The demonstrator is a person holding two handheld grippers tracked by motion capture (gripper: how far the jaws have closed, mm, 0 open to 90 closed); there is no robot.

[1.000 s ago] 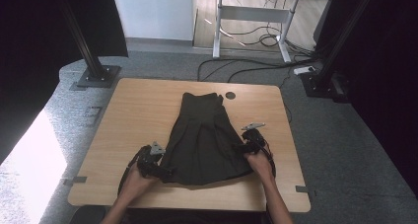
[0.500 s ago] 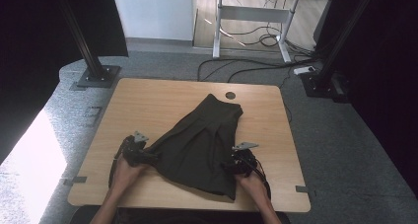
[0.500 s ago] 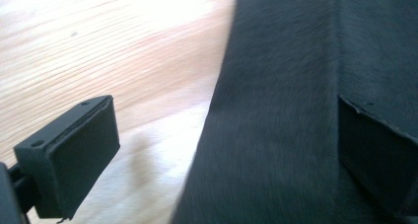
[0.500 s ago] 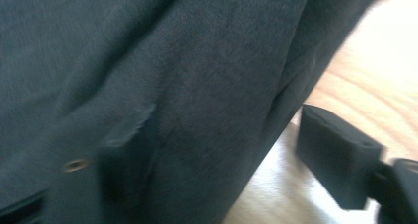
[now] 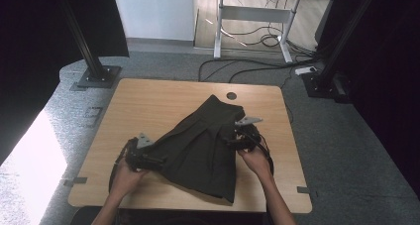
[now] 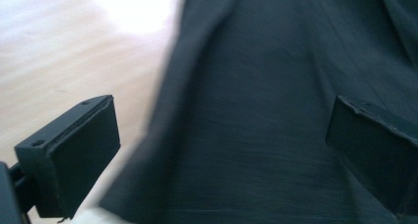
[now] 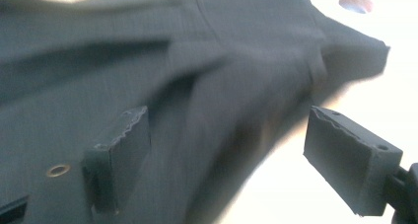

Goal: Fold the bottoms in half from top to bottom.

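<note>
Near edge first: dark skirt (image 5: 203,145) lying slantwise across the wooden table (image 5: 143,106), hem toward the person, waist up by the round hole (image 5: 231,95). Left gripper (image 6: 217,150) gaping wide over the hem side, nothing pinched. Right gripper (image 7: 236,160) just been opening — cloth between the jaws, unpressed. Best to lower both onto the edges, pinch single layers only, tug evenly — no bunching.

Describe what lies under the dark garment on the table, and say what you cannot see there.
The dark garment lies spread on the wooden table, whose bare top shows all round it. The round hole beyond its far end stays uncovered. Anything beneath the cloth itself is hidden.
</note>
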